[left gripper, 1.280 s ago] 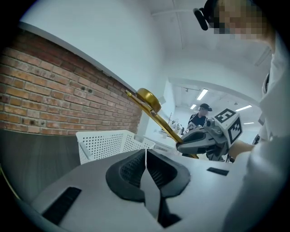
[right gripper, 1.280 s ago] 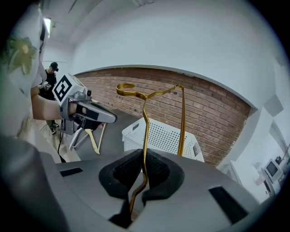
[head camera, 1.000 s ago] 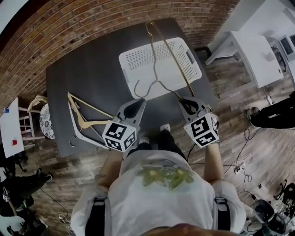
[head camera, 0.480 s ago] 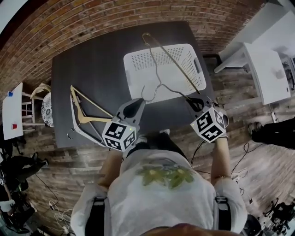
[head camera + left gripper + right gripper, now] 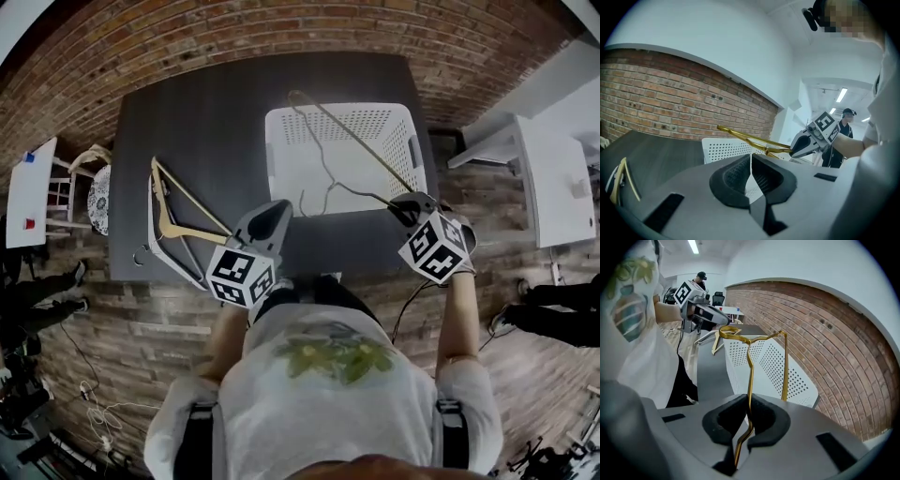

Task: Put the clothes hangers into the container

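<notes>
Since the right tongs [image 5: 405,200], clamped on the gold hanger [image 5: 352,141], lowered it over the container [image 5: 278,150], release seems near; left tongs [image 5: 275,212] closed, empty.

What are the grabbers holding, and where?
The right gripper pinches the gold hanger on one shoulder arm, near its end. The left gripper holds nothing.

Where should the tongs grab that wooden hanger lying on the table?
Probably one arm of the wooden hanger, pinched across its narrow width from above by the left tongs, which are nearest. It lies flat on the table among other hangers, so coming in sideways would likely just push it.
</notes>
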The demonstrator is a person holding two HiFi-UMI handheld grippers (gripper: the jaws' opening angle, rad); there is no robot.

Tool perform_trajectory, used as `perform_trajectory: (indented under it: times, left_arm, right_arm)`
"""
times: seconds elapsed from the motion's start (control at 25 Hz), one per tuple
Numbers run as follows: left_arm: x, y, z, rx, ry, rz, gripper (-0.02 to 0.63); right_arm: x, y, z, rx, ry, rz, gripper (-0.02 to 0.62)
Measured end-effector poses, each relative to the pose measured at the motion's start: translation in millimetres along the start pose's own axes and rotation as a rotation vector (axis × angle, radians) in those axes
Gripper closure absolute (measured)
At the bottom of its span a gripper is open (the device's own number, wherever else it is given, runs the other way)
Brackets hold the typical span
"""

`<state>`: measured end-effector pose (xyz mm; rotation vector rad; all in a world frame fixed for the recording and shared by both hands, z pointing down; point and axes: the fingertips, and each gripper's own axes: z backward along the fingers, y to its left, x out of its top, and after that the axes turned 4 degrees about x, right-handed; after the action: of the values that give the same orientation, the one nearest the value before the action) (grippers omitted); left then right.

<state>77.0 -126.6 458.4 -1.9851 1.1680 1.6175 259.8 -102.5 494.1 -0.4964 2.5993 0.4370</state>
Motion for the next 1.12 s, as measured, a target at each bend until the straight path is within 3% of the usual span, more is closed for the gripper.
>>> perform_trajectory:
  times: [0.32,1.12]
  left_arm:
    - [-0.4,10.1,3.7,0.087,-0.018,0.025,0.569]
    - [-2.9,3.8,2.8,0.218,-0.057,0.063,0.569]
  right_arm:
    - [-4.9,-6.0,-14.5,0.12,0.038,0.098,0.558]
    - [-23.5,-28.1,-45.6,0.249,0.114,0.177,0.557]
